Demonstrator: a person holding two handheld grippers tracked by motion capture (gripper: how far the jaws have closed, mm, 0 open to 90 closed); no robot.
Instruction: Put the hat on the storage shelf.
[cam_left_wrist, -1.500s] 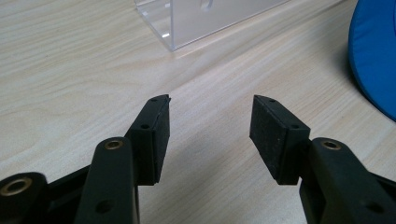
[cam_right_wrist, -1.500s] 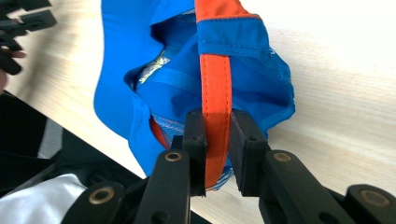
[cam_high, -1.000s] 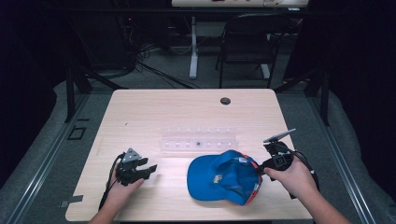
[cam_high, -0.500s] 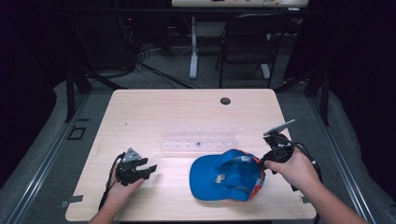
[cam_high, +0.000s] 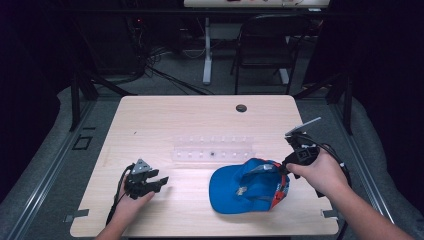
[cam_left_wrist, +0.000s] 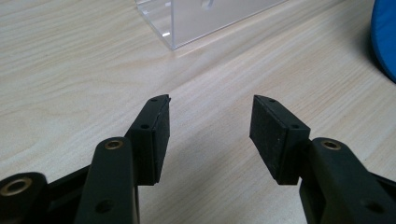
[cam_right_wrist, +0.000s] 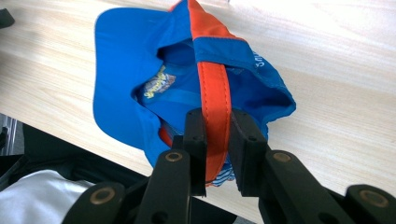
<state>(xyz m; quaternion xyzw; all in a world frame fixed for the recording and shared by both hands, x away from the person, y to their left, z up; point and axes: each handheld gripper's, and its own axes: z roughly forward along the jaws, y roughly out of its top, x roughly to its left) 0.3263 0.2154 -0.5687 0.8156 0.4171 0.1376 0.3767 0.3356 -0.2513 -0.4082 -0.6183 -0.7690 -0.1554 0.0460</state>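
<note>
The jaws of the right gripper (cam_right_wrist: 217, 140) are clamped on the orange strap (cam_right_wrist: 215, 88) at the back of the blue cap (cam_high: 247, 187), pinching it flat between the two pads. The jaws of the left gripper (cam_left_wrist: 210, 135) stand wide apart over bare wood, holding nothing.

The cap lies upside down on the worktop (cam_high: 200, 115), near the front edge and right of centre, its opening facing up and its brim toward the left gripper (cam_high: 145, 181), which rests well apart from it. A clear plastic rack (cam_high: 212, 150) sits just behind the cap, toward the middle of the worktop.

The grip takes in only a narrow band of fabric, so a sharp pull could draw the strap out of the pads, or drag the soft crown out of shape rather than move the cap as a whole. The cap is close to the front edge; a tug toward the person might carry it off the worktop. A swing forward could knock the rack.
</note>
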